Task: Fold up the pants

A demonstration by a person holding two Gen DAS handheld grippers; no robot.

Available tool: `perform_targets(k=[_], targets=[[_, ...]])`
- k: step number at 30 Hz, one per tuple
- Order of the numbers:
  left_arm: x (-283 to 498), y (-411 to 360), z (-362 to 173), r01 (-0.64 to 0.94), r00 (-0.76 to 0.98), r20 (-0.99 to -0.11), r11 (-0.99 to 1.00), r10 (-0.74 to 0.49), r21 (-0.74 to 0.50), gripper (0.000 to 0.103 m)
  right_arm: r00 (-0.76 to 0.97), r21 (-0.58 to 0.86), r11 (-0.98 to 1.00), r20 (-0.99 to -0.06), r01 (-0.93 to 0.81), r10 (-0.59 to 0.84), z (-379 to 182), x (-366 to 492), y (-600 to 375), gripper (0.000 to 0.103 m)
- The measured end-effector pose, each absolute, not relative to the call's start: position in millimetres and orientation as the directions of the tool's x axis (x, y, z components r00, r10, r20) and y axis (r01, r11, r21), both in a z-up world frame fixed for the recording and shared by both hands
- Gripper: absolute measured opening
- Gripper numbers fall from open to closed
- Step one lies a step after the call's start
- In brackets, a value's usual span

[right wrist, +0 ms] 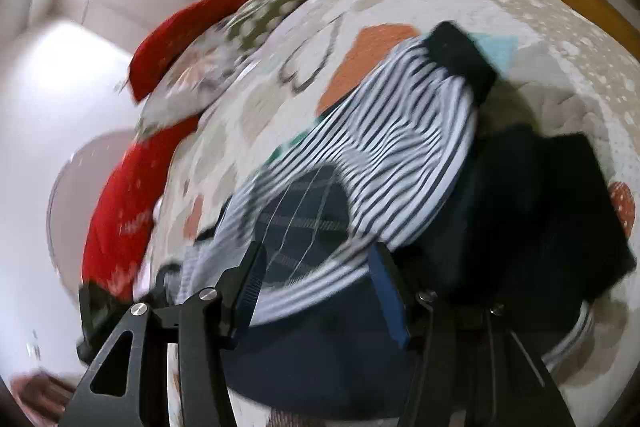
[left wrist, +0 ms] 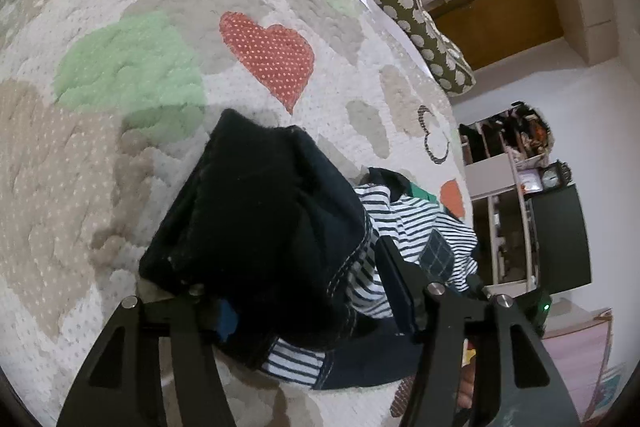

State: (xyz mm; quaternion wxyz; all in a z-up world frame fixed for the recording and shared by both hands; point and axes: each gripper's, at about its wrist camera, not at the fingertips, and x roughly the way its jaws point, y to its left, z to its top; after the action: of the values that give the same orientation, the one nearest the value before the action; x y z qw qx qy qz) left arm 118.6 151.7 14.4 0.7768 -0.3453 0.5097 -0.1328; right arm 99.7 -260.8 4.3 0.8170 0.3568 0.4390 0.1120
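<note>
One pair of pants (right wrist: 400,147), striped with dark navy parts, bunched on bed quilt (left wrist: 120,7), near edge. Right view motion-blurred, fabric edges hard to read. Left claw (left wrist: 304,307) spread apart, dark fabric heaped between and over fingers, left pad mostly hidden. Right claw (right wrist: 316,279) spread apart over fabric. Three pillows (left wrist: 420,23) far side, partly cut off.

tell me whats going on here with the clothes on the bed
A person with a handheld claw in each hand is folding striped, dark-cuffed pants on a heart-patterned quilt. The left claw has bunched dark fabric between its wide-set fingers. The right claw is open over the pants' plaid patch. The fold looks unfinished.
</note>
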Motion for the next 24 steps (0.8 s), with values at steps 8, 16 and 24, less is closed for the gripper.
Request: perform_targets(k=[8,16,24], targets=[[106,162,30,-0.155,0.477,-0.688,0.717,-0.547,-0.679,0.012,0.593,0.627,0.757,-0.684,0.183,0.424,8,119,-264,0.002],[76,176,57,-0.134,0.542,-0.628,0.681,-0.558,-0.720,0.012,0.638,0.729,0.681,-0.561,0.077,0.528,37,62,-282,0.006],[71,172,64,-0.128,0.551,-0.625,0.684,-0.553,-0.718,0.012,0.574,0.752,0.614,-0.619,0.239,0.535,4,83,-264,0.070]])
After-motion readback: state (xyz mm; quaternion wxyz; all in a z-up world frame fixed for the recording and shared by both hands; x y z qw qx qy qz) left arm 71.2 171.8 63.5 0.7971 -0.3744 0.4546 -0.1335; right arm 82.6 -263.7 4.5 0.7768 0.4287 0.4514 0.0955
